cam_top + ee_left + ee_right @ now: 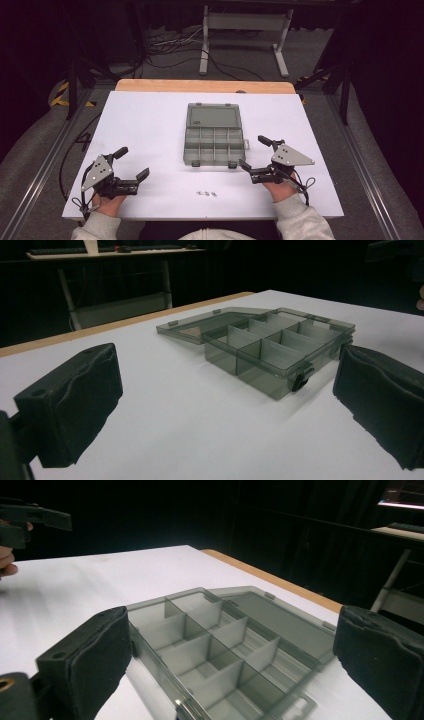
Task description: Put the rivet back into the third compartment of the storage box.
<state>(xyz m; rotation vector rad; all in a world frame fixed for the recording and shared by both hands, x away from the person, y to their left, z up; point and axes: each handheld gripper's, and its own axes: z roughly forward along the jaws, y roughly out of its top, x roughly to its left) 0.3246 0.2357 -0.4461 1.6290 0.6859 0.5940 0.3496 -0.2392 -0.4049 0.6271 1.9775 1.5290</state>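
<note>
table: white top | box: lies open at table centre, lid flat behind, compartments bare; looks light, stiff, slick plastic, so you'd pinch a side wall or lid edge | left gripper, right gripper: jaws spread wide, holding nothing

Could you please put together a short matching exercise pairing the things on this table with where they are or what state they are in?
Things:
1. organizer box
2. lid
3. left gripper
4. right gripper

Descriptions:
A. open, at the box's front right corner
B. lying flat behind the compartments
C. mid-table, compartments empty
D. open, near the table's front left

Pairs: 1-C, 2-B, 3-D, 4-A
</note>
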